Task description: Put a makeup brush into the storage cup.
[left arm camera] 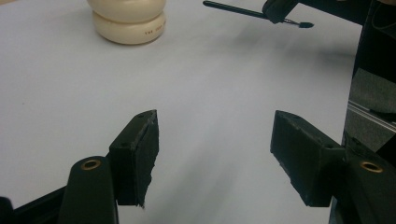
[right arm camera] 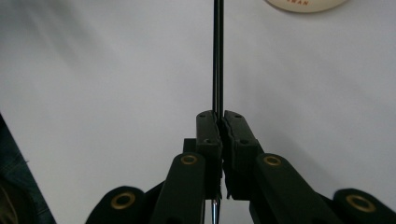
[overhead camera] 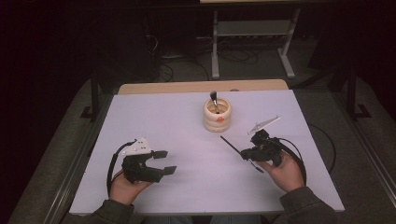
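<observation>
The right gripper (overhead camera: pixel 247 153), jaws clamped on a thin black brush (overhead camera: pixel 229 144), aims its handle at the cream holder (overhead camera: pixel 217 115) toward the table's far edge; left gripper (overhead camera: pixel 161 162) gapes idle.

Glossy cream ceramic pot (overhead camera: pixel 217 115); matt white tabletop (overhead camera: pixel 187 140).

Bare white table (overhead camera: pixel 187 154) lies open between the left gripper (overhead camera: pixel 164 162) and right gripper (overhead camera: pixel 243 153). The cream holder (overhead camera: pixel 217 115) stands well beyond them at mid-table, and the thin black brush (overhead camera: pixel 232 145) juts toward it, crossing the right-hand approach
</observation>
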